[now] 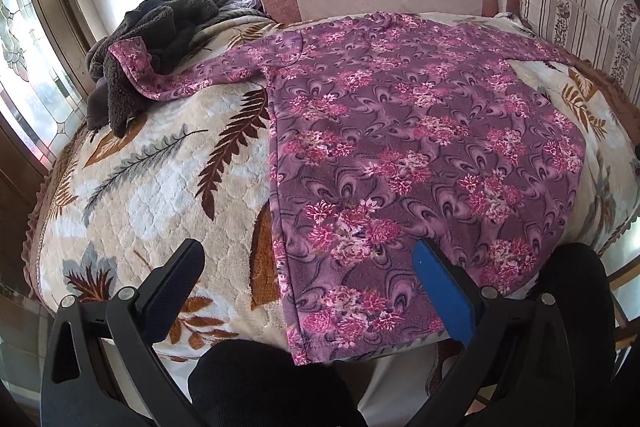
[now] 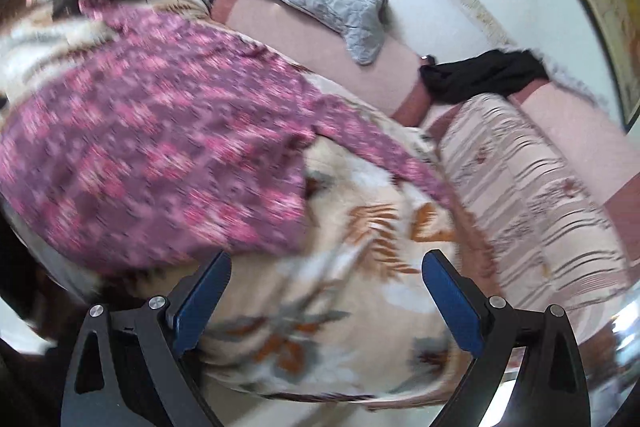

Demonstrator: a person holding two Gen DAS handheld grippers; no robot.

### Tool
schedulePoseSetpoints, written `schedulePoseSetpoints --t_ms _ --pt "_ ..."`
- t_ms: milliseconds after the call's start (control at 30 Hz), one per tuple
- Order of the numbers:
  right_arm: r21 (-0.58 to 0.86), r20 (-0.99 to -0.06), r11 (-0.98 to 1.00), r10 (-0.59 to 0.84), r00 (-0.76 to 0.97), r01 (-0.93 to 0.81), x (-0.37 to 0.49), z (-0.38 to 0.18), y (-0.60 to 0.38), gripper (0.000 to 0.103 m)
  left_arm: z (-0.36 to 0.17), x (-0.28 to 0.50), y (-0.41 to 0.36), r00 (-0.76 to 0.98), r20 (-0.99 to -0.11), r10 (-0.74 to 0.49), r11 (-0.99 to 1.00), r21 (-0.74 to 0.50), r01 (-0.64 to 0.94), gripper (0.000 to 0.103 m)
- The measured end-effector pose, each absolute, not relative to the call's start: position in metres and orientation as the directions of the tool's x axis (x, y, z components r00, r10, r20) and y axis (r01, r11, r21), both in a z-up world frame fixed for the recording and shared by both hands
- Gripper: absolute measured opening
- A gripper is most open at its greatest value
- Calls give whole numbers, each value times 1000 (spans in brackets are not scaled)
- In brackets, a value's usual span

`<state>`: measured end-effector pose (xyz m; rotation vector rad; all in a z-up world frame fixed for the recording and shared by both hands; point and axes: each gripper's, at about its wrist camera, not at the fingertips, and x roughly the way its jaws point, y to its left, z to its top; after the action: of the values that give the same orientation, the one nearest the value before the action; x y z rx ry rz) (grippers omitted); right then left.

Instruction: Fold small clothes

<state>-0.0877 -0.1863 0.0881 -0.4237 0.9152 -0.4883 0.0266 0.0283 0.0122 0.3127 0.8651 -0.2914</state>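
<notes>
Two grippers spread, left gripper [image 1: 308, 267], right gripper [image 2: 326, 275], floral top [image 1: 400, 131] flat, brown fleece [image 1: 160, 27] under sleeve

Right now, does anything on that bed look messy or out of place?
Mostly one thing: the purple floral top lies spread flat on the leaf-patterned blanket, but one sleeve trails off sideways onto a crumpled dark fleece garment. Both hand-held grippers are open and hold nothing.
</notes>
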Motion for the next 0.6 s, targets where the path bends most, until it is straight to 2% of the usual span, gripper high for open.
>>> schedulePoseSetpoints --t_ms 100,400,600 --pt "-539 -634 804 -583 509 251 -91 82 -192 97 9 26 33 610 -784 -118 920 145 365 103" --pt "-265 -716 902 -421 556 342 -76 76 -193 96 9 25 41 584 -802 -121 930 115 350 103" --pt "-226 -723 920 -379 578 320 -74 79 -182 96 10 22 31 570 -808 -152 919 97 381 103"
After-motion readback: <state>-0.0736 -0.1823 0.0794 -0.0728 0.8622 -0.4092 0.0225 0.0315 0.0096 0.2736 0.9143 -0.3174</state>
